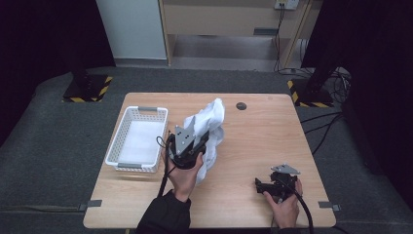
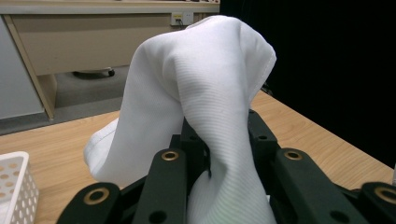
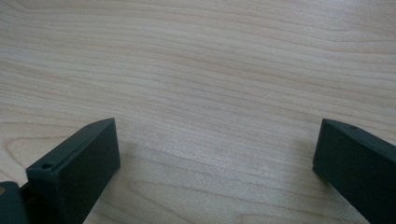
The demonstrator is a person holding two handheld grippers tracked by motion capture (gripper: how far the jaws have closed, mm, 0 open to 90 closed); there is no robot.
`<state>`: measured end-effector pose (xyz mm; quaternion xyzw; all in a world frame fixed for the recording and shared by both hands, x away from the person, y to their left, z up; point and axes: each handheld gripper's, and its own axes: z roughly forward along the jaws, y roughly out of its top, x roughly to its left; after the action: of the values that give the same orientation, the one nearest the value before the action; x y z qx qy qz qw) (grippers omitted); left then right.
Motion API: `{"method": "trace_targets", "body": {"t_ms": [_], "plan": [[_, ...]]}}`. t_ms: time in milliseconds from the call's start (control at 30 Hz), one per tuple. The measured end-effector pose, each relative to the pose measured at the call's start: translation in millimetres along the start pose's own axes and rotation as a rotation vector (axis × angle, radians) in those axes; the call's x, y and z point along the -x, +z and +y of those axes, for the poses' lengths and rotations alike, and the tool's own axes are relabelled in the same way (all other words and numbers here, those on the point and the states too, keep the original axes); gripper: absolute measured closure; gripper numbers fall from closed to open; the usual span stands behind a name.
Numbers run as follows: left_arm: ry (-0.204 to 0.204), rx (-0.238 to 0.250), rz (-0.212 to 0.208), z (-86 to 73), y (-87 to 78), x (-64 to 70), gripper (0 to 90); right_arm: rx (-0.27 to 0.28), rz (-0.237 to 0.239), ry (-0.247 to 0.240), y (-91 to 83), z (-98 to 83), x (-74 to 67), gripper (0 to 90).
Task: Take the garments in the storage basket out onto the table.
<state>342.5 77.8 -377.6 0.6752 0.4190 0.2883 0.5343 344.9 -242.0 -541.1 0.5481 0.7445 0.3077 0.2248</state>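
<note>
A white cloth (image 1: 213, 118) is bunched up and lifted at the middle of the wooden table (image 1: 263, 141). My left gripper (image 1: 200, 138) is shut on it, and a hand holds the gripper just right of the basket. In the left gripper view the cloth (image 2: 205, 79) drapes over and between the black jaws of the left gripper (image 2: 222, 135), hiding their tips. My right gripper (image 1: 260, 185) rests low near the table's front right, held by the other hand. In the right gripper view the right gripper (image 3: 215, 149) stands open over bare wood, with nothing between its fingers.
A white slotted basket (image 1: 141, 111) sits at the table's left, its corner also in the left gripper view (image 2: 16, 186). A small dark round disc (image 1: 241, 106) lies near the far edge. Wooden furniture and cables stand beyond the table.
</note>
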Motion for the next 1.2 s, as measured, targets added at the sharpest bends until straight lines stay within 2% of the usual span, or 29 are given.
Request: {"method": "trace_targets", "body": {"t_ms": [1200], "plan": [[0.03, -0.019, -0.061, 0.7, 19.2, 24.2, 72.4, 0.0, 0.0, 0.001, 0.0, 0.0, -0.1, 0.6]]}}
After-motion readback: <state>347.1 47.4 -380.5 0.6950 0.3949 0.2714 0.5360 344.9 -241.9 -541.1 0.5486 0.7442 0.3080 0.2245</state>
